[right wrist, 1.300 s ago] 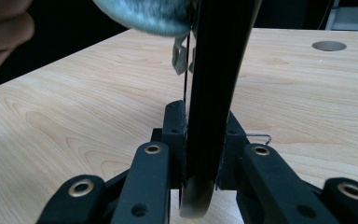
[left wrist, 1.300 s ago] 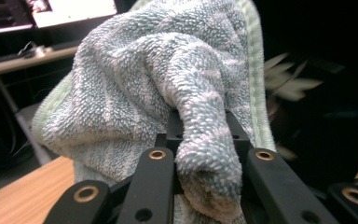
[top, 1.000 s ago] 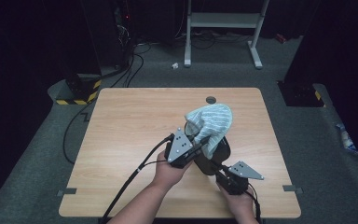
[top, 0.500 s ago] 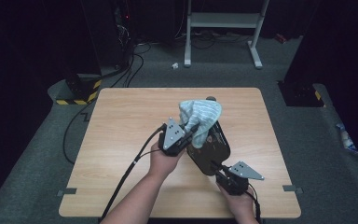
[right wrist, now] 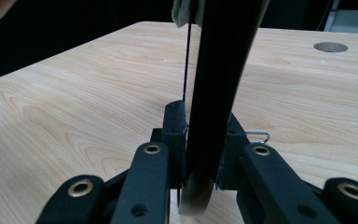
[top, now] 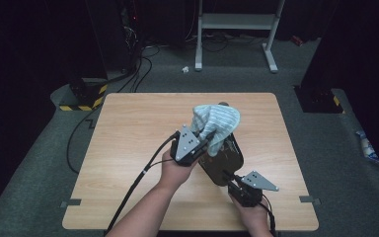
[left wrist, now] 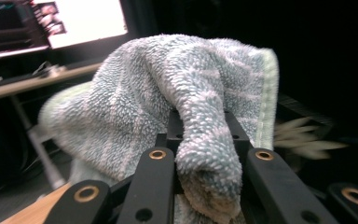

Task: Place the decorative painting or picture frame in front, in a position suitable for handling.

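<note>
Cloth over the tray, edges cut off

In the high view we see the striped cloth point(top: 216, 124) cover the far end of the dark tray point(top: 225, 160), and the left gripper point(top: 197, 148) hides the tray's left rim. In the right gripper view the tray point(right wrist: 219, 84) runs off the top edge. In the left gripper view something pale right of the cloth point(left wrist: 168, 107) is too blurred to name.

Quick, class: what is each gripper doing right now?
Left gripper: closed on the striped towel.
Right gripper: closed on the rim of the dark tray.
</note>
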{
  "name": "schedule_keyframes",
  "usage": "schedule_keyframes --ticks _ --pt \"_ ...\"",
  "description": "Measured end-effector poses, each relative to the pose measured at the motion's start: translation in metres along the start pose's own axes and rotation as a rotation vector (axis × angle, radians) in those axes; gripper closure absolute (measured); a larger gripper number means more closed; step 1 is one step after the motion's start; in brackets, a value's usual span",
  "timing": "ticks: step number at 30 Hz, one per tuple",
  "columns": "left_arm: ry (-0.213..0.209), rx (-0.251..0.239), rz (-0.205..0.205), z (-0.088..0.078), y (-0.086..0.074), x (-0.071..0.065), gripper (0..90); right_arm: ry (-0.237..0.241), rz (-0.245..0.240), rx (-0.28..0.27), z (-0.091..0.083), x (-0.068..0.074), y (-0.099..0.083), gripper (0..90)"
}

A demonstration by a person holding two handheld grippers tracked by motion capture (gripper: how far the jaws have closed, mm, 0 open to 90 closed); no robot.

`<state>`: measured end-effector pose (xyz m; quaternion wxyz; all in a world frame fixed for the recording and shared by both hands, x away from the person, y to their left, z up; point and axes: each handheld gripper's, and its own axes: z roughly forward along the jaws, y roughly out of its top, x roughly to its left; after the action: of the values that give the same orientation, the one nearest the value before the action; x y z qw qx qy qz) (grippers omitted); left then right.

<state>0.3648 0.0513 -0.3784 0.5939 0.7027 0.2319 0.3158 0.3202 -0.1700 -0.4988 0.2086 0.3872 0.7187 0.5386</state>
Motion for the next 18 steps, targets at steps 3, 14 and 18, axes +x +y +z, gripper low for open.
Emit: schedule_keyframes --ticks 3,14,18 --pt "-0.030 -0.025 0.017 -0.003 0.004 -0.014 78.2 -0.002 -0.002 0.001 0.000 0.000 0.000 77.7" --pt "0.069 0.027 -0.038 0.010 -0.005 0.030 78.1 0.000 -0.002 -0.006 -0.001 0.001 0.001 77.5" --pt "0.112 0.075 -0.049 0.014 -0.014 0.046 78.0 0.001 -0.010 -0.006 -0.001 0.001 0.000 77.5"
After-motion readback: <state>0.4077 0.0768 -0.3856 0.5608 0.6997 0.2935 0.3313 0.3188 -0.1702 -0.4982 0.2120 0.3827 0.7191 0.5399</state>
